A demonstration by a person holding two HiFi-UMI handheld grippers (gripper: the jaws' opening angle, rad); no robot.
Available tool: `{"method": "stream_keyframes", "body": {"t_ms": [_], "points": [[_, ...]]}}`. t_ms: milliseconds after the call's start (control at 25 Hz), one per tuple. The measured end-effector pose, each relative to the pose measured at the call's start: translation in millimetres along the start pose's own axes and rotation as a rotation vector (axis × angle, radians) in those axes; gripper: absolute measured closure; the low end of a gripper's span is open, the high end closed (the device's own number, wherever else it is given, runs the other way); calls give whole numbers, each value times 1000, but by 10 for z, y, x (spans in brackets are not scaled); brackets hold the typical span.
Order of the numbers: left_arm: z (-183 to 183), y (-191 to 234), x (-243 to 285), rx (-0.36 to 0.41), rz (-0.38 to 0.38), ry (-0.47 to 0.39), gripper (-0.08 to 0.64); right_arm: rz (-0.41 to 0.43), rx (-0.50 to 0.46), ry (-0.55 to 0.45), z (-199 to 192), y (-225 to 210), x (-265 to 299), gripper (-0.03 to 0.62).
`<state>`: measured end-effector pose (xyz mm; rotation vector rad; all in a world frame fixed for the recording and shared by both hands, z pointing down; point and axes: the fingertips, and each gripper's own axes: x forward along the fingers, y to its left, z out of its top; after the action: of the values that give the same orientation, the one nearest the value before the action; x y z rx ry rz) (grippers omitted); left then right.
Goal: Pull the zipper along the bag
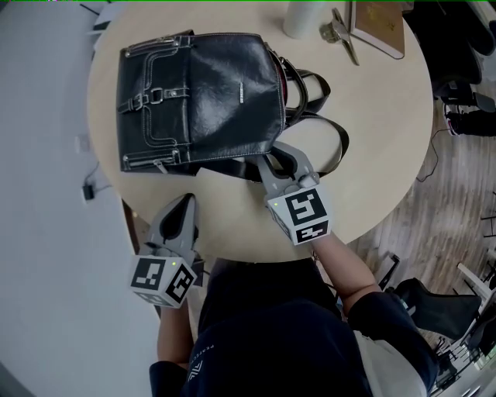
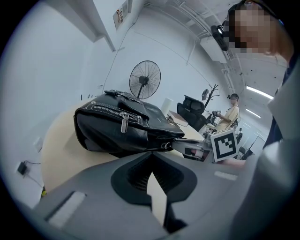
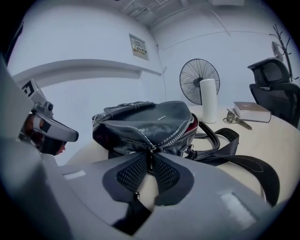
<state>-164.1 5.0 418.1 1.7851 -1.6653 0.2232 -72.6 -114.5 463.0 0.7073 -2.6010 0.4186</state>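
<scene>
Pale wood makes the round table [image 1: 387, 155] in front of you, and a grey floor lies on its left side. Your black leather bag [image 1: 209, 93] lies flat near the middle of the table, a little toward the left edge, and its dark strap [image 1: 335, 138] curls out on the right of it. Your right gripper [image 1: 271, 157] reaches to the near edge of the bag, and its jaws are clenched on the zipper pull [image 3: 149, 158], which stands between the two pads. From the pull the zipper teeth [image 3: 176, 135] run away to the right, where some red lining shows in the opening. Your left gripper [image 1: 186, 203] hangs at the near left edge of the table, apart from the bag, with its jaws pressed together and nothing between them. At the far edge stand a white paper roll [image 1: 298, 17], some keys [image 1: 341, 35] and a book [image 1: 380, 27].
</scene>
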Motion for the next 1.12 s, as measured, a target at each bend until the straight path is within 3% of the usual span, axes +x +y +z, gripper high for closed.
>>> {"method": "stream_keyframes", "body": {"t_ms": [720, 1120], "points": [[98, -290, 107, 60, -65, -8, 541, 42, -79, 65, -53, 64, -246, 578], [177, -461, 143, 92, -60, -24, 541, 82, -120, 76, -8, 19, -324, 578]]}}
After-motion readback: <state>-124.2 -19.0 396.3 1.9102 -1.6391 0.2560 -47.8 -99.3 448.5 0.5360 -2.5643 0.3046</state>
